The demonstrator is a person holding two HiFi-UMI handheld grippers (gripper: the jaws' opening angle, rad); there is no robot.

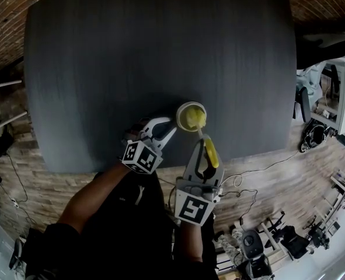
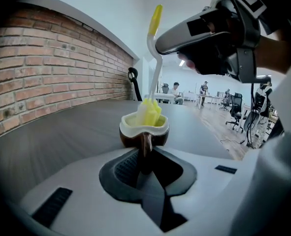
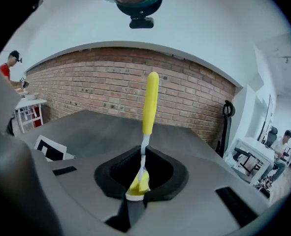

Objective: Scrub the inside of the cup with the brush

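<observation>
Yellow brush hd in cup.

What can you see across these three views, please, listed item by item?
dark grey round-cornered table: one, fills the middle of the head view.
glossy brown cup with cream inside: one, near the table's front edge.
yellow-headed brush with white stem: one, head inside the cup.
red brick wall: one, beside the table.
black office chairs: several, far background on the right.
left tool: one, white, shut on the cup's handle.
right tool: one, white, shut on the brush.
</observation>
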